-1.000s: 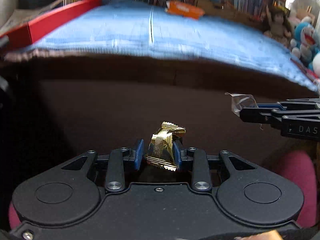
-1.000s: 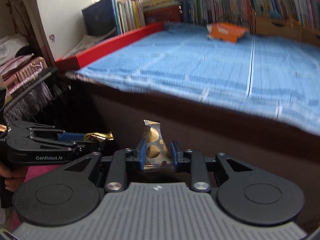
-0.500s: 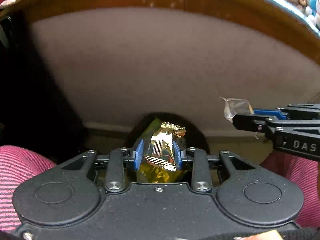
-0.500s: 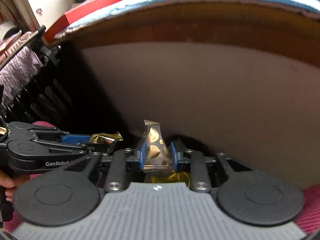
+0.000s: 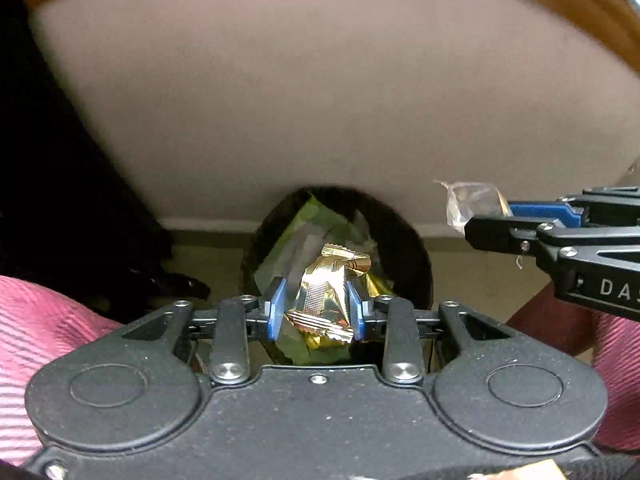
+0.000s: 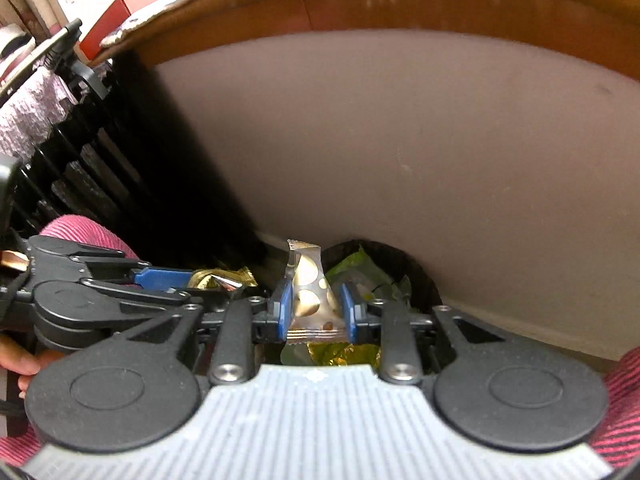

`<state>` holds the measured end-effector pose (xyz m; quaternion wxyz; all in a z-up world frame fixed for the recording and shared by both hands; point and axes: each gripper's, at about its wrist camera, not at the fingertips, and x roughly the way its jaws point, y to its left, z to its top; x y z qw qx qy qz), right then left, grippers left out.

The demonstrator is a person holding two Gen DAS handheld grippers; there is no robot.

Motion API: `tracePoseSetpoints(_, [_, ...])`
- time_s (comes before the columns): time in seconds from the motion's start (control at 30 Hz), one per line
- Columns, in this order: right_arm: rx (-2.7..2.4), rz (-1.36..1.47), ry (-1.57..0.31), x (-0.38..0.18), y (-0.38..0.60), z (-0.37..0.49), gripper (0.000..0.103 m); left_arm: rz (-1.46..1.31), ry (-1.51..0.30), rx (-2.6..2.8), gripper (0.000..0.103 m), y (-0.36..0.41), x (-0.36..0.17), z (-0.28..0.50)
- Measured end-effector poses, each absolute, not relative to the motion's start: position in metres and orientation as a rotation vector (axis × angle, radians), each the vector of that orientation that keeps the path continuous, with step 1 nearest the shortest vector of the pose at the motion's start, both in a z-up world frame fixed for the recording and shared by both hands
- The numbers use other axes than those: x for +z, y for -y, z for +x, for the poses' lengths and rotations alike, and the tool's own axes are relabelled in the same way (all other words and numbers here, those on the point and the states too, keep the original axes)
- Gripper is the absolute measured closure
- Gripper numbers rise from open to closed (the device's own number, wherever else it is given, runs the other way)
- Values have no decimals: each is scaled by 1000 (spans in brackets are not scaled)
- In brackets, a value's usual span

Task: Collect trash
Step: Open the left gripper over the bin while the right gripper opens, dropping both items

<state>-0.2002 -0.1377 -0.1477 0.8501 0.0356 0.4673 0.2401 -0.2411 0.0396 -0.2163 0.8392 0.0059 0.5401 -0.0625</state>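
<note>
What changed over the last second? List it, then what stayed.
Both grippers swung down from table level to above the black trash bin. Nothing was released: left gripper still clamps the gold wrapper, right gripper still clamps the spotted wrapper. The grippers stay side by side.

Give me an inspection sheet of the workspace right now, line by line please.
Surface: tan floor under a table, beside a grey wall.
Job's things: gold wrapper; spotted clear wrapper; round black bin holding green and gold wrappers.
Clutter: nothing seen on the floor.
Grippers: left gripper shut on gold wrapper above the bin; right gripper shut on spotted clear wrapper.
Cables: nothing seen.
Surroundings: wooden table edge, red box, pink striped clothing.
</note>
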Motion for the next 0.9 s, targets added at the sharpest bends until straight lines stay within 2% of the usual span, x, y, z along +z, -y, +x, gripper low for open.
tracePoseSetpoints(0.27, [465,107,-1061,-187,130,-193,70,-7,-1195,-104,72,-38,-247,-228])
tracePoseSetpoints(0.77, [446,178,-1080,-202,140,-185,69,4,-1221,-106,71,-33,-262,-224])
tracePoseSetpoints(0.9, [451,189,-1079,-204,141,-184,68,8,-1221,-96,64,-31,-262,-224])
